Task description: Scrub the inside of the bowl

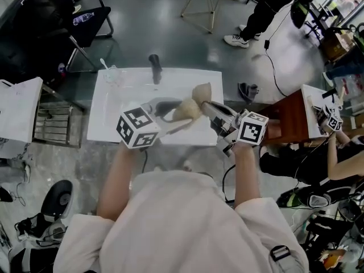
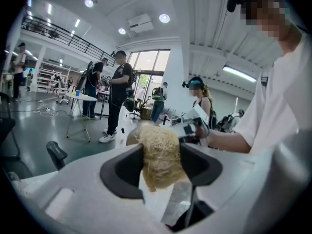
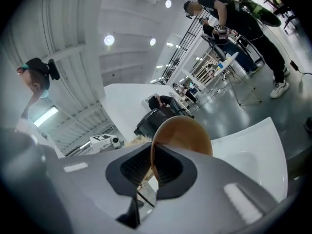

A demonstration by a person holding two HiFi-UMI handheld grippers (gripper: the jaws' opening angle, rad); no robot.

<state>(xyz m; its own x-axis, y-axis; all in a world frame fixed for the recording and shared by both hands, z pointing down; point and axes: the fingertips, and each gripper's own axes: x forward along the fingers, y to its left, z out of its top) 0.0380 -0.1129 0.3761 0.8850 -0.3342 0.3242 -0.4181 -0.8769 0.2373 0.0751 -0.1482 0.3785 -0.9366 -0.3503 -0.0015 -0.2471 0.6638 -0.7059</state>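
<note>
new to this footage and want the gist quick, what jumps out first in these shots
A straw-coloured fibrous scrubber is clamped between the fingers of the left gripper, held above the white sink. Close beside it, the right gripper pinches the rim of a tan bowl tipped on edge.

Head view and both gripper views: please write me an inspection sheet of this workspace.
Surface: white sink, black faucet at its far edge.
Job's things: brown bowl and loofah scrubber, held side by side over the sink.
Clutter: clear plastic item on the far left corner.
Grippers: left claw shut on loofah scrubber; right claw shut on bowl's rim.
Cables: black cable on the floor.
Surroundings: chair, wooden table, person standing.
</note>
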